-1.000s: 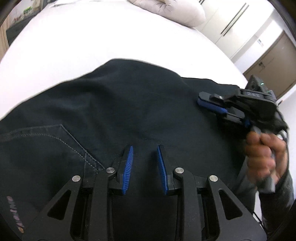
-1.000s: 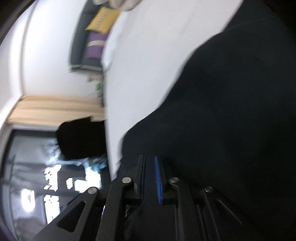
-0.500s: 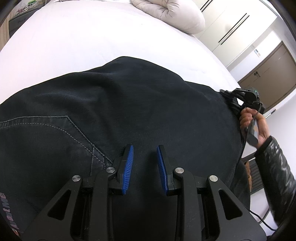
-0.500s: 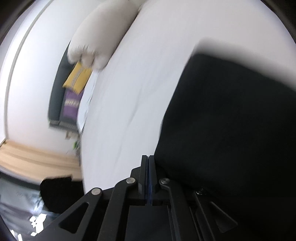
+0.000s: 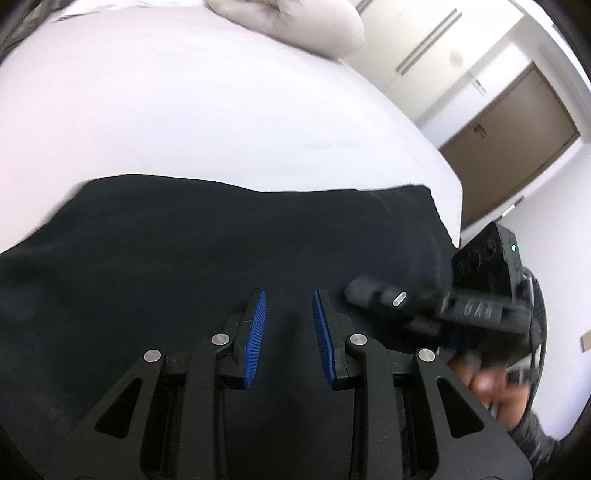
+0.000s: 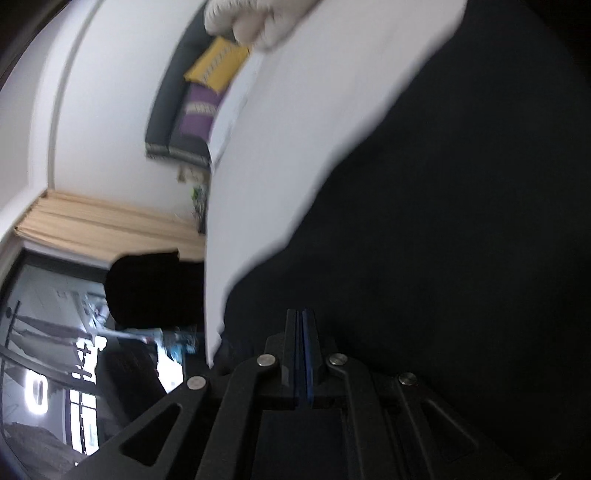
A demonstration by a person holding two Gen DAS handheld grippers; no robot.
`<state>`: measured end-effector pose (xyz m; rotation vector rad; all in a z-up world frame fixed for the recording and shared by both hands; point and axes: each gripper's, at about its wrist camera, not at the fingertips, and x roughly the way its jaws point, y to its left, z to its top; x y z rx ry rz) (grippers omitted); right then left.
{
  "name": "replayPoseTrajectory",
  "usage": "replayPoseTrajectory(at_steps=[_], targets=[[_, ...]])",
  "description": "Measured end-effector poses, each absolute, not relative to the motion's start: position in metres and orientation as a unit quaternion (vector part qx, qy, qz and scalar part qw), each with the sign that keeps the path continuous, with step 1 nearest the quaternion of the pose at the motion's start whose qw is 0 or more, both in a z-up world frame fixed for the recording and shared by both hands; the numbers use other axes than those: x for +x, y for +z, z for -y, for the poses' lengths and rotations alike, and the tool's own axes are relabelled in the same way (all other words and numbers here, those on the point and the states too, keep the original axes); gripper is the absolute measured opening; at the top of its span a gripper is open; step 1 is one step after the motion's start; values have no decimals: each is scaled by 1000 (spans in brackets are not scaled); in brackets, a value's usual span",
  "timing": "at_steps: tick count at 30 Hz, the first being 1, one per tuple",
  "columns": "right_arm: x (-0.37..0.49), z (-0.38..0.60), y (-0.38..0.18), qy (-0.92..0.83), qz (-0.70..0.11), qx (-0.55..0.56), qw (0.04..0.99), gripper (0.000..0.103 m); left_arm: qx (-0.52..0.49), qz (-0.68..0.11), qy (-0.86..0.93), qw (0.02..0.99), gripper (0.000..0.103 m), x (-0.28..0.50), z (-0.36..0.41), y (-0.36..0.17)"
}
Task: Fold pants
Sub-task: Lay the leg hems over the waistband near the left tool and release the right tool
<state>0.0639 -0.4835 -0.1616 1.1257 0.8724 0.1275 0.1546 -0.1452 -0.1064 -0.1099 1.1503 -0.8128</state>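
Note:
Black pants [image 5: 221, 240] lie spread on a white bed [image 5: 184, 110]. My left gripper [image 5: 288, 295] hovers over the cloth, its blue pads [image 5: 255, 332] a small gap apart with nothing pinched between them. To its right, blurred by motion, my right gripper [image 5: 354, 290] reaches across the pants, held by a hand [image 5: 487, 384]. In the right wrist view the right gripper [image 6: 302, 314] has its jaws pressed together, empty, above the pants [image 6: 443, 221] near their edge on the bed [image 6: 295, 129].
A pale pillow [image 5: 295, 18] lies at the far end of the bed. White wardrobe doors [image 5: 424, 48] and a brown door [image 5: 517, 140] stand beyond the bed's right edge. A dark sofa with yellow and purple cushions [image 6: 199, 96] and a beige curtain [image 6: 103, 229] are off the bed's side.
The left view slid off the stitched pocket onto plain cloth. The right gripper closed from a narrow gap, swung away to the right, then came back close beside the left gripper.

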Motion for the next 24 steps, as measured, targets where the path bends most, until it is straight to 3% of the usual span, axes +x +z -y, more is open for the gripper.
replayPoseTrajectory(at_steps=[9, 24], targets=[[35, 609, -166, -34, -324, 566, 757, 0, -88, -531, -362, 761, 25, 177, 107, -132], [-5, 741, -129, -232, -270, 491, 795, 0, -124, -514, -260, 808, 25, 176, -39, -121]])
